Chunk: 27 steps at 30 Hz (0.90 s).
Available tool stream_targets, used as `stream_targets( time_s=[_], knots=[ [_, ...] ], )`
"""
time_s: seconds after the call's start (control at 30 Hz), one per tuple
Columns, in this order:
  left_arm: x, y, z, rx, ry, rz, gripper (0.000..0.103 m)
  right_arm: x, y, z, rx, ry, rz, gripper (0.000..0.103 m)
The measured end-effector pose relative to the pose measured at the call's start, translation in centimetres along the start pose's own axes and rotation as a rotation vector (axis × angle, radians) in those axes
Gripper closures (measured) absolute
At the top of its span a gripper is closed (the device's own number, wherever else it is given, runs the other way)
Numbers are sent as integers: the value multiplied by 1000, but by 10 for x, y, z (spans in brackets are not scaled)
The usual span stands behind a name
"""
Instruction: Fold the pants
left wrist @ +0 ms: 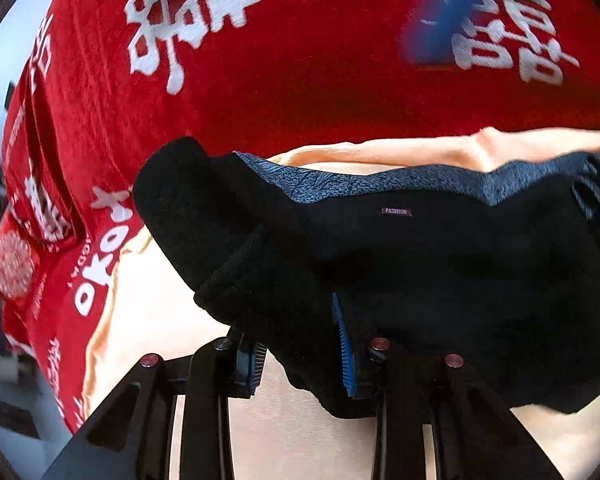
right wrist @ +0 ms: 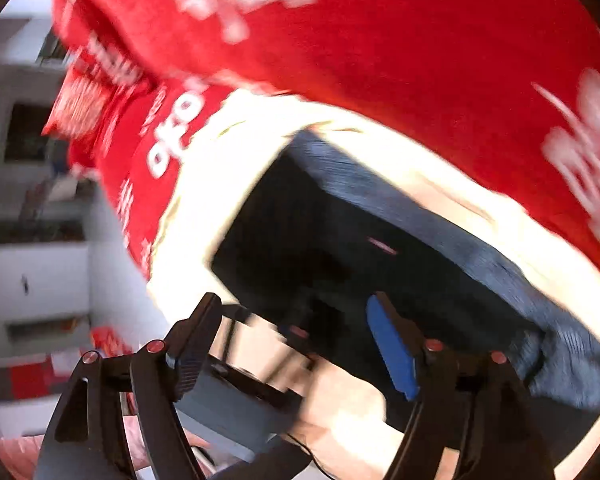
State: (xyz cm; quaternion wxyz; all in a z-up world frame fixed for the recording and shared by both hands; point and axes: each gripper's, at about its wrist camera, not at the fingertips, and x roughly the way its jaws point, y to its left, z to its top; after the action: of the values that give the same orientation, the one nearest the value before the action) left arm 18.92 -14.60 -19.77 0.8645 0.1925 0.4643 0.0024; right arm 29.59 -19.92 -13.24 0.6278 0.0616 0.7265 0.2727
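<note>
Pinching a thick fold of the black fleecy pants [left wrist: 400, 264] in the left gripper [left wrist: 300, 360] over the pale peach sheet [left wrist: 172, 300], keeping the right gripper [right wrist: 296, 356] open, empty, clear.

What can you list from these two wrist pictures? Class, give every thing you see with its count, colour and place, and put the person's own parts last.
Pants: one, black with a grey-blue patterned waistband and a small "FASHION" tag, lying on the cream sheet.
Cream sheet: one, pale cream, spread under the pants.
Red blanket: one, red with white characters, beyond and beside the sheet.
Room furniture: pale grey, blurred, at the left edge of the right wrist view.
Left gripper: one, black with blue pads, jaws closed on a black fold of the pants.
Right gripper: one, black with blue pads, jaws apart above the pants, nothing held.
</note>
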Motion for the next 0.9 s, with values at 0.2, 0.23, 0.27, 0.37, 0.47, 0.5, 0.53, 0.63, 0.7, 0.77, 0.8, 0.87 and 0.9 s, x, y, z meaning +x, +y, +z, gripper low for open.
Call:
stream_targets(
  time_s=[0.2, 0.23, 0.27, 0.37, 0.47, 0.5, 0.53, 0.63, 0.7, 0.77, 0.8, 0.87, 0.9],
  knots=[
    [0, -4, -1, 28, -6, 15, 72, 65, 49, 38, -111, 171, -69, 24],
    [-1, -5, -2, 34, -11, 18, 72, 74, 52, 41, -115, 193, -67, 24],
    [-2, -6, -2, 40, -17, 21, 72, 85, 55, 46, -110, 224, -64, 24],
    [-8, -13, -2, 55, -27, 25, 72, 104, 52, 41, -88, 279, -90, 34],
    [-19, -25, 0, 58, -11, 8, 72, 104, 43, 34, -98, 291, -139, 83],
    [-25, -27, 2, 63, -24, 6, 72, 96, 38, 31, -98, 267, -130, 85],
    [-34, -31, 5, 76, -43, 6, 72, 89, 36, 28, -100, 241, -119, 85],
    [-59, -40, 16, 81, -85, -21, 72, 50, 26, 10, -114, 140, -64, 85],
    [-83, -50, 28, 89, -124, -47, 72, 22, 17, -2, -111, 80, -27, 85],
    [-106, -62, 37, 99, -160, -72, 71, -13, 0, -19, -82, 14, 21, 85],
    [-116, -69, 42, 102, -174, -86, 71, -28, -8, -28, -69, -15, 41, 85],
    [-139, -86, 50, 109, -203, -124, 71, -59, -24, -48, -47, -78, 72, 85],
    [-150, -95, 55, 113, -213, -142, 71, -75, -33, -59, -32, -109, 84, 85]
  ],
)
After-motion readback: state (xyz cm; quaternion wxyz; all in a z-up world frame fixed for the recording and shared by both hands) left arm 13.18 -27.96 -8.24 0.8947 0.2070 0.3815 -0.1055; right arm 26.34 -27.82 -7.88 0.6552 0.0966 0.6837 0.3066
